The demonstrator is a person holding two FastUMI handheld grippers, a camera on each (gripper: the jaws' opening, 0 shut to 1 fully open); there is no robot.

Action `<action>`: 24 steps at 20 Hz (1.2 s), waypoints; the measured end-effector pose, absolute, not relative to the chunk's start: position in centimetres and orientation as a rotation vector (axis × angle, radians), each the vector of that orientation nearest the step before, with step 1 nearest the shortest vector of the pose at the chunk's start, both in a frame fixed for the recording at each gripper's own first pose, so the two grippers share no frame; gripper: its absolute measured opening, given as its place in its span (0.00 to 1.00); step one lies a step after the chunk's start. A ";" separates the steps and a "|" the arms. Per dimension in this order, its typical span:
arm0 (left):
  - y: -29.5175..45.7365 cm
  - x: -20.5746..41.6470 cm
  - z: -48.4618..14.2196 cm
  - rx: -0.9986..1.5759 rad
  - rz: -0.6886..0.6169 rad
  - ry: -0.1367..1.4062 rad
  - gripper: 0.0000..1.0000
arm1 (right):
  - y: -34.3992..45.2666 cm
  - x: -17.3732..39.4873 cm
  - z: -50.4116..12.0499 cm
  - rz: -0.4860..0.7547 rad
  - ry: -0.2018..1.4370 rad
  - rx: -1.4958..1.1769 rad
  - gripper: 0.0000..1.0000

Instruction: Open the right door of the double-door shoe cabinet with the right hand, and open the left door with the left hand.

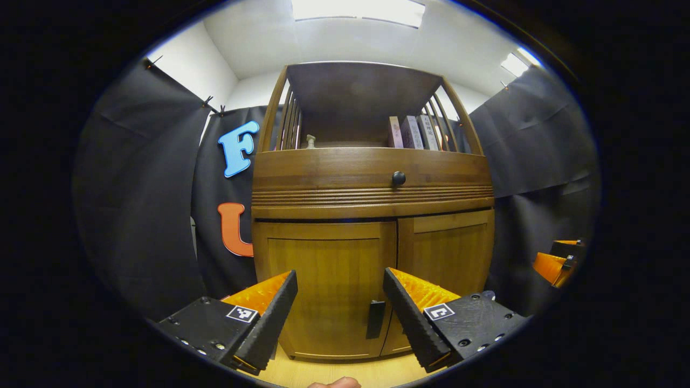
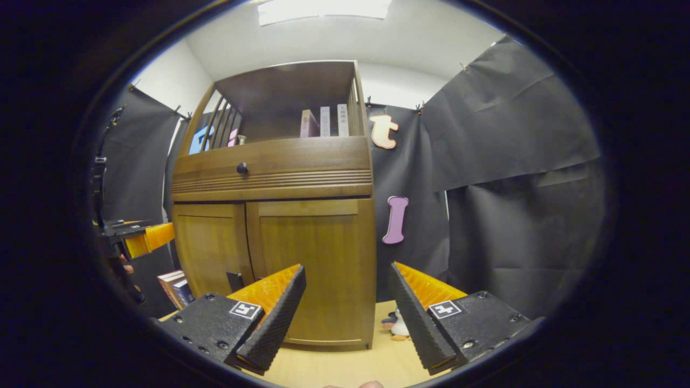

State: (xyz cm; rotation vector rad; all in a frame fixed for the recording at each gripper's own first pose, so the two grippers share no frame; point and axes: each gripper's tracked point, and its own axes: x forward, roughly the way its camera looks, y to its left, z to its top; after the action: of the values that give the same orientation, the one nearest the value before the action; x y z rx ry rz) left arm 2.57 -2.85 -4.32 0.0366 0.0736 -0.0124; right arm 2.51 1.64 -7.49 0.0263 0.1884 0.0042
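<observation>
Spread left hand-held gripper (image 1: pixel 339 302), spread right hand-held gripper (image 2: pixel 347 299), wooden shoe cabinet (image 1: pixel 372 226) doors closed

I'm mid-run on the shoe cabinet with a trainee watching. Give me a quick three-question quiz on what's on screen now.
1. True or false: both lower doors of the cabinet are shut.
2. What is the left gripper holding? A) the left door's handle B) a book C) nothing
3. What sits at the middle of the drawer front above the doors?

Key
1. True: the left door and the right door lie flush.
2. C: its fingers stand apart in front of the left door, the dark handle between them, farther off. The right gripper is open too.
3. A round black knob.
</observation>
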 end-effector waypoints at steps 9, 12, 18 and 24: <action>-0.4 2.6 -10.6 0.008 0.033 0.169 0.96 | 8.2 5.8 -13.1 0.137 0.295 0.009 0.99; 0.3 3.1 -12.3 -0.001 0.016 0.189 1.00 | 10.6 7.0 -15.2 0.181 0.319 0.003 0.98; 0.6 3.6 -15.2 -0.026 -0.008 0.233 0.95 | 14.5 10.6 -19.8 0.230 0.409 -0.018 0.98; 0.4 5.1 -16.4 -0.028 -0.041 0.217 0.95 | 16.8 13.5 -24.1 0.238 0.495 -0.039 0.94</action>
State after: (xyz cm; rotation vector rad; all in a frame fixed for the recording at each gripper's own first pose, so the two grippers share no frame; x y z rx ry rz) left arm 5.11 0.40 -16.44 -0.0278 0.2169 -0.0410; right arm 13.52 16.85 -24.06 -0.0390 0.4950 0.2377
